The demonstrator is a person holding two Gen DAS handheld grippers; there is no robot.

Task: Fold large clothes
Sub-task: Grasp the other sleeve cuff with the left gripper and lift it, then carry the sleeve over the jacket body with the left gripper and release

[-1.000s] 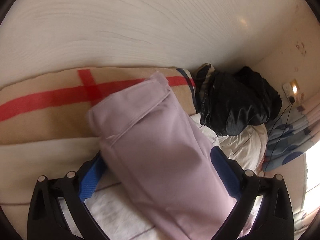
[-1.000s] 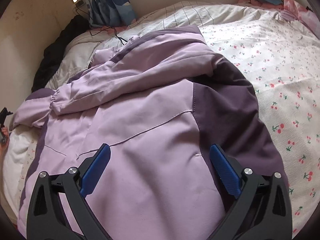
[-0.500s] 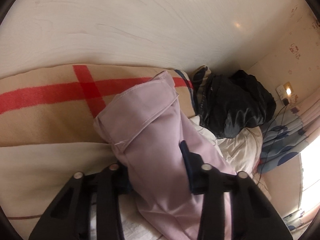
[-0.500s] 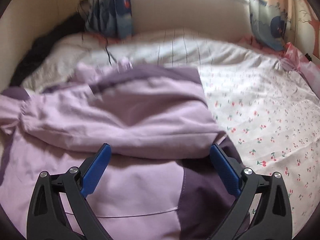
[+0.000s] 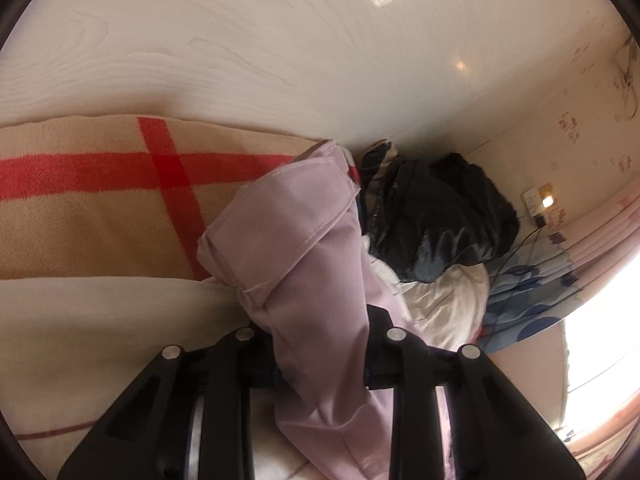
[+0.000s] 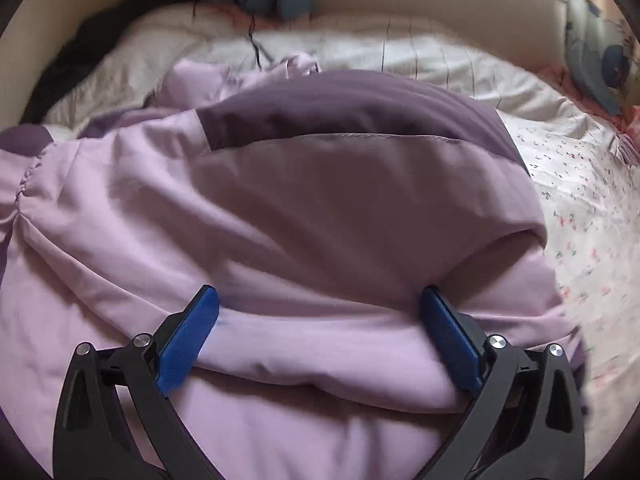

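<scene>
A large lilac jacket (image 6: 304, 208) with dark purple panels lies spread on the bed, its upper part folded over. My left gripper (image 5: 320, 344) is shut on one lilac sleeve (image 5: 292, 240), which sticks up and forward out of the jaws. My right gripper (image 6: 320, 320) is open, its blue pads (image 6: 188, 336) spread on either side of a thick fold of the jacket's body, low against the cloth.
A beige blanket with red stripes (image 5: 100, 208) lies against a pale wooden headboard (image 5: 240, 48). A black garment (image 5: 440, 220) is heaped in the corner. A cherry-print sheet (image 6: 580, 200) covers the bed on the right. Blue-patterned curtains (image 6: 600, 52) hang behind.
My left gripper has closed on the sleeve and shifted left. My right gripper has moved forward and down, so a jacket fold now sits between its open pads.
</scene>
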